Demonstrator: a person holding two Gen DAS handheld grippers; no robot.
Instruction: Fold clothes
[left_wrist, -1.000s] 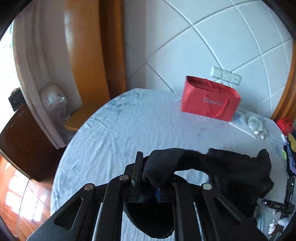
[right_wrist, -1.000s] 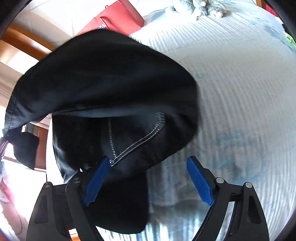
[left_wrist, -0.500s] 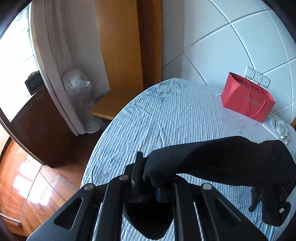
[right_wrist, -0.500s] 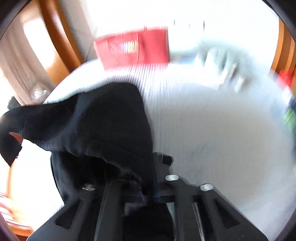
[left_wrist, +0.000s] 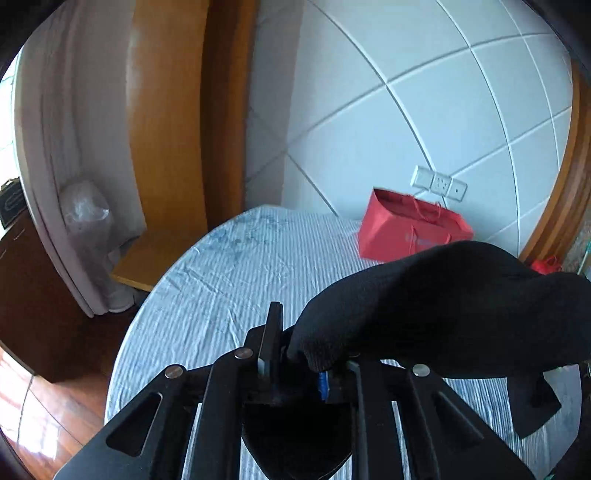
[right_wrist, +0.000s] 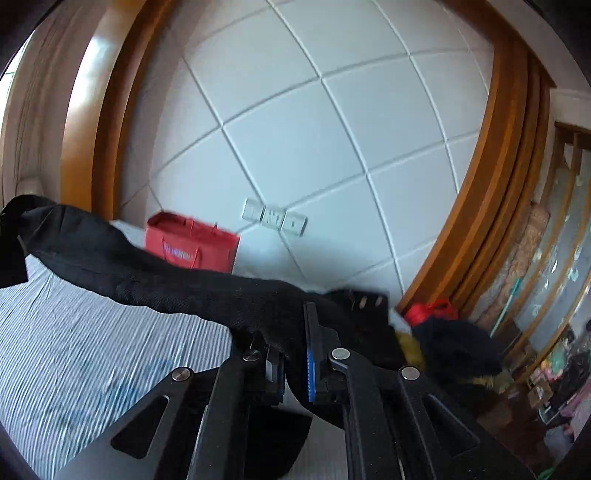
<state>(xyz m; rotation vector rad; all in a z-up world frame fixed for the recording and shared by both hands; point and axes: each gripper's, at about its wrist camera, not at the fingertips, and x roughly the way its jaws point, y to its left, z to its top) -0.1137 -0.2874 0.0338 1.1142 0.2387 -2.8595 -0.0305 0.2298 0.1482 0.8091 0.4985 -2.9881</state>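
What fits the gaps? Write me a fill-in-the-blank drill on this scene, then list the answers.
1. Both grippers are shut on the same ____ garment.
2. The paper bag standing by the wall is ____.
3. The left gripper and right gripper hold the garment ____ the striped bed sheet.

Answers: black; red; above

A home bedroom: striped bedsheet (left_wrist: 236, 280), padded headboard wall (right_wrist: 295, 129) (wood-framed), curtain (left_wrist: 55, 147).
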